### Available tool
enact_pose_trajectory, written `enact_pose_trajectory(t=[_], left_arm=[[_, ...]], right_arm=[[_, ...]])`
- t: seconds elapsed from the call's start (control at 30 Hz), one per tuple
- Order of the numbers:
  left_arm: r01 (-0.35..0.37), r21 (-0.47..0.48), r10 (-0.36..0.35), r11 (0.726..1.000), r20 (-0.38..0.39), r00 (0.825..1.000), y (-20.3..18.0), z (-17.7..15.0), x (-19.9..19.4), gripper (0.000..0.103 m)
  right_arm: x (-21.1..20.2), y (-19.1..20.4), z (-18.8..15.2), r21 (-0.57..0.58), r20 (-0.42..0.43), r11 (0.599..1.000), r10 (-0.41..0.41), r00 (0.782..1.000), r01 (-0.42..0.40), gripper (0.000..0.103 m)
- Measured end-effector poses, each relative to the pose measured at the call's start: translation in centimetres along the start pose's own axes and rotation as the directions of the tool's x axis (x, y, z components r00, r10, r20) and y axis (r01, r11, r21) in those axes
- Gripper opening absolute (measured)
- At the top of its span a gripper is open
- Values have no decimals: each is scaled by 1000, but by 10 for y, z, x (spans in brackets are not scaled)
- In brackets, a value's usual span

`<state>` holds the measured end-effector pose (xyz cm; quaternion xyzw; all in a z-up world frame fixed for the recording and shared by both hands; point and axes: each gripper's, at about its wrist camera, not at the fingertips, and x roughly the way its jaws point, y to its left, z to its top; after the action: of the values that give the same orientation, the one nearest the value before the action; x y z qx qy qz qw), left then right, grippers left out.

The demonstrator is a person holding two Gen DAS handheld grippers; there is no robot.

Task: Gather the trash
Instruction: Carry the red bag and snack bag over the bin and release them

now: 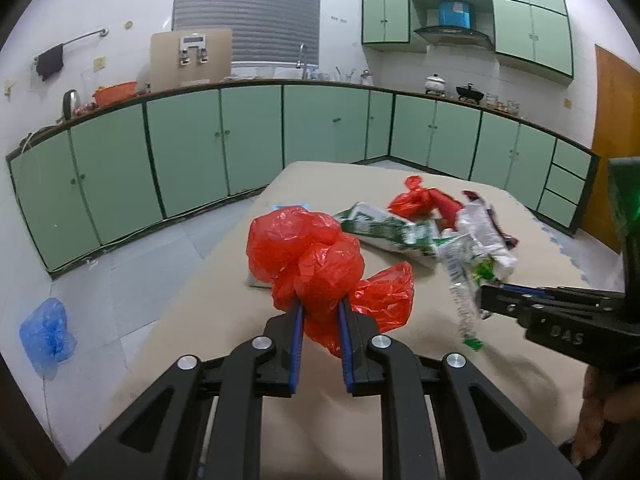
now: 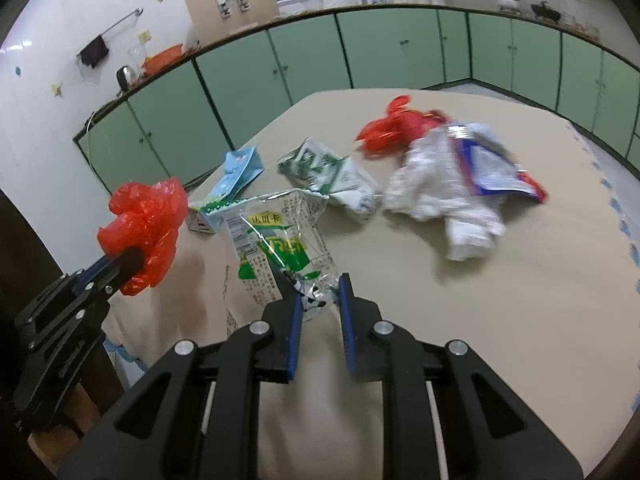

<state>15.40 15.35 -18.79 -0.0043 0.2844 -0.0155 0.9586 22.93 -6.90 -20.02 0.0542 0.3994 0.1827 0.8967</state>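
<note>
Green kitchen cabinets (image 1: 180,148) line the walls behind a beige table (image 2: 520,320). On its left side the left gripper (image 1: 320,308) pinches a crumpled red plastic bag (image 1: 304,256), bunched with no clear long axis. Beside it, the right gripper (image 2: 318,294) clamps a clear green-printed wrapper (image 2: 276,248), whose length runs away from the fingers toward the wrapper pile (image 2: 440,184).

place: home kitchen | evidence: green cabinets (image 1: 180,148), range hood (image 1: 454,34), sink tap (image 1: 302,56), pot (image 1: 435,82)

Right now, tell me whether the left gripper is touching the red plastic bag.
Touching. The left wrist view shows the left gripper with both blue pads pinching the red plastic bag.
</note>
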Motion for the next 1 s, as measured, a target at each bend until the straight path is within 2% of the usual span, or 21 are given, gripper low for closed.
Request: enact_pose_trajectory(t=[0.17,0.33,0.5,0.57,0.73,0.8,0.87,1.0], left_arm=[[50,28,-50,998,5,999,-35,3,-10,16],[138,85,-138,987,-1,990,-90,5,-17,16],[235,160,-236,959,-12,972,-155,8,-22,16],[283,191,-283,940,-25,959,-187,9,-22,16],[408,261,-402,875,-78,912,-268,6,-19,16],[463,293,-451,837,-112,886,-304,1,-17,16],[527,320,-505,787,-156,849,-347,-5,-15,16],[603,372,-552,706,-245,797,-416,-28,-7,16]], right_arm=[[-49,-38,-12,39,33,998,-49,998,48,16],[-102,-101,-34,138,43,982,-138,989,131,16],[-153,-163,-65,238,57,944,-247,967,227,16],[-171,-186,-79,282,58,923,-290,955,263,16],[-207,-254,-126,405,17,839,-404,914,364,16],[-217,-279,-144,450,-12,800,-439,898,397,16],[-222,-305,-162,497,-46,761,-456,889,417,17],[-230,-350,-191,569,-107,689,-479,871,449,17]])
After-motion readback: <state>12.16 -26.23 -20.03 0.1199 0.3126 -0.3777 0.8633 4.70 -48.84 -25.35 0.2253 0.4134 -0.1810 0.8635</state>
